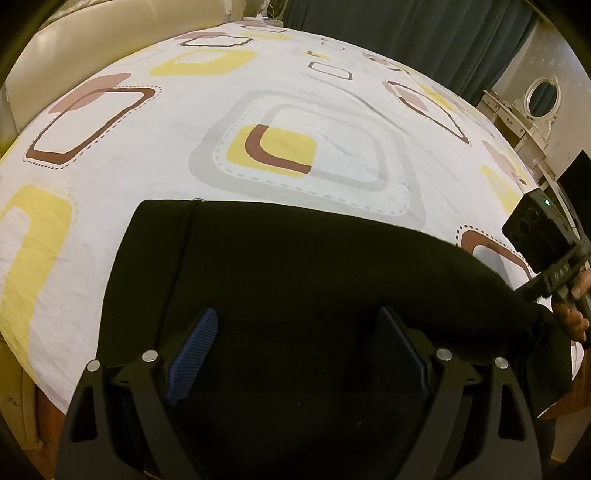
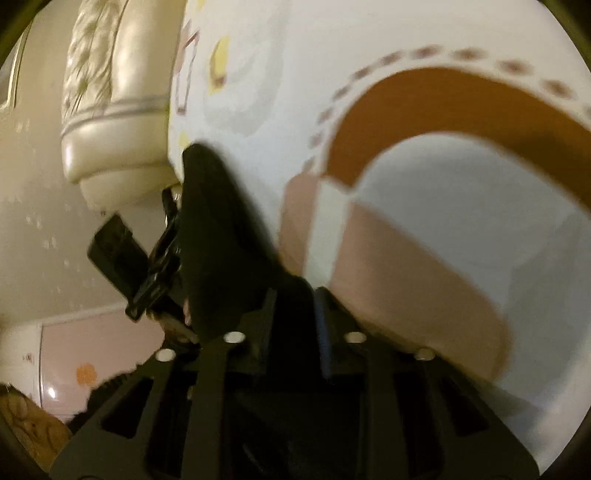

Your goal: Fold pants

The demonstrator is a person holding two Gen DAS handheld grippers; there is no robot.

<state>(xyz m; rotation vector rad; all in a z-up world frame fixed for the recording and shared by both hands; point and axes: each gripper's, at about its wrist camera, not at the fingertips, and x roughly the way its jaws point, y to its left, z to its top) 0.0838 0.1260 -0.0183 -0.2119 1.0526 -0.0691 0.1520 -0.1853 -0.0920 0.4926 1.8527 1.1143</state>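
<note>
The black pants (image 1: 280,266) lie on the patterned bed sheet (image 1: 295,110) near its front edge. My left gripper (image 1: 295,328) is open, its blue pads (image 1: 192,354) wide apart just above the black cloth. My right gripper (image 2: 295,325) is shut on a fold of the black pants (image 2: 218,236), close to the sheet (image 2: 443,221); it shows in the left wrist view (image 1: 546,288) at the right, pinching the pants' right end. The left gripper also shows in the right wrist view (image 2: 147,266), beside the cloth.
A cream padded headboard (image 1: 74,55) runs along the bed's far left side. Dark curtains (image 1: 406,26) hang behind the bed. A white dresser with an oval mirror (image 1: 539,96) stands at the right. The bed's front edge lies under my grippers.
</note>
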